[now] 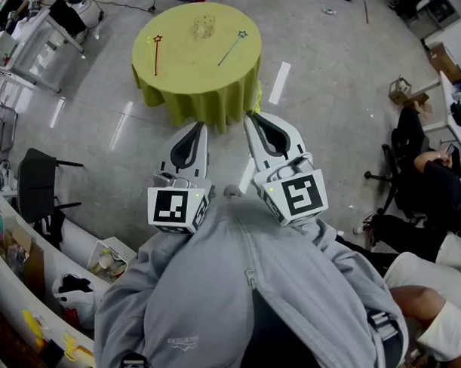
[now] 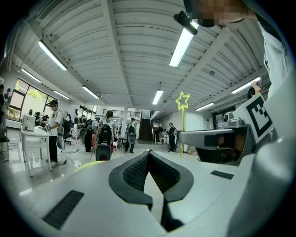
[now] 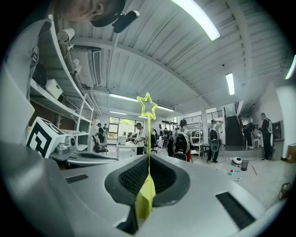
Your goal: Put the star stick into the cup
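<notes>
Steadiness counts on the walk in: right gripper [image 1: 251, 117] is clamped on the yellow star stick [image 3: 147, 105], left gripper [image 1: 201, 127] is closed on nothing, and the clear cup [image 1: 203, 26] sits well off on the round table [image 1: 200, 79], so centre the stick over its mouth before letting go.

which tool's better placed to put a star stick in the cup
Right. The right tool is shut on a yellow star stick; the left tool is shut on nothing. Neither is near the cup.

Three star sticks: red star stick [image 1: 156, 55], teal star stick [image 1: 232, 48], yellow star stick [image 3: 148, 107]. One clear cup [image 1: 203, 26]. One round worktop [image 1: 174, 79]. Two grippers: left gripper [image 1: 201, 126], right gripper [image 1: 248, 116].
</notes>
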The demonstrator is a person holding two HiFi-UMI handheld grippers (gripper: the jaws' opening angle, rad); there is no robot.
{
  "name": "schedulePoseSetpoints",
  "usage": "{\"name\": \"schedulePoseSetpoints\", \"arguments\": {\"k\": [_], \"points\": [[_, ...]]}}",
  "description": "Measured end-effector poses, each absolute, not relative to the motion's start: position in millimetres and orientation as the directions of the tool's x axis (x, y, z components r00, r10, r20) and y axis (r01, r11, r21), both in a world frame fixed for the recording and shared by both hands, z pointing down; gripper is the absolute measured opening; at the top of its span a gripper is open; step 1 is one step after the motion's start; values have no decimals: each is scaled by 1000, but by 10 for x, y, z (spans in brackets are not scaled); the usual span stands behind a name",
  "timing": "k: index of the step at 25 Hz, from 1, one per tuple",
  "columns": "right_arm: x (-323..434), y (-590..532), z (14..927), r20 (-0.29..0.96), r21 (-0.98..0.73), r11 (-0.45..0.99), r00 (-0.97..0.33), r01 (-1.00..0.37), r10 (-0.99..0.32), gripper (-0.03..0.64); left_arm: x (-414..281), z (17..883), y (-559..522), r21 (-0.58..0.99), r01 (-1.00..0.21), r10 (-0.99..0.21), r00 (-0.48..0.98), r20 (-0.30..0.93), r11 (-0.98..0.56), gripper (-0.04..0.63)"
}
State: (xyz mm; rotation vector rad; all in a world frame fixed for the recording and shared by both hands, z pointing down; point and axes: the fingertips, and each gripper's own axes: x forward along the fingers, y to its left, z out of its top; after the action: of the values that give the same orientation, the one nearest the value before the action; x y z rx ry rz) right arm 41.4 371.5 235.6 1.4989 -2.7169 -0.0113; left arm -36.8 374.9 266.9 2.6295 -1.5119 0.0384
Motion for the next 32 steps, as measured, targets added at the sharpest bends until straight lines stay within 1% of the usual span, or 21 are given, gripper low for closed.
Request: {"name": "schedulePoseSetpoints", "arguments": {"k": [11, 15, 19, 23, 26, 29, 32], "points": [[640, 3608, 2465, 72, 16, 553, -551, -833, -831, 35, -118, 2650, 3624, 49, -875, -872, 485, 61, -482, 17], [682, 3540, 2430, 31, -22, 589, -590, -808, -807, 35, -55, 2638, 3547, 36, -881, -879, 474, 55, -472, 17], [760, 3500, 2494, 51, -7, 602, -601, -799, -797, 35, -103, 2622, 3411, 30, -893, -893, 449, 35, -448, 17], [861, 3429, 2481, 32, -26, 608, -608, -794, -793, 35, -79, 2576, 3340, 28, -900, -900, 435, 26, -434, 17], [891, 3393, 2523, 45, -40, 617, -618, -786, -785, 35, -15, 2598, 3349, 38, -896, -895, 445, 32, -443, 17], [894, 3353, 2484, 10, -64, 620, -622, -782, -783, 35, -6, 2667, 3360, 58, -894, -893, 447, 47, -445, 17], [927, 3308, 2509, 17, -68, 619, -621, -782, -783, 35, -6, 2705, 3326, 65, -895, -893, 446, 57, -442, 17]]}}
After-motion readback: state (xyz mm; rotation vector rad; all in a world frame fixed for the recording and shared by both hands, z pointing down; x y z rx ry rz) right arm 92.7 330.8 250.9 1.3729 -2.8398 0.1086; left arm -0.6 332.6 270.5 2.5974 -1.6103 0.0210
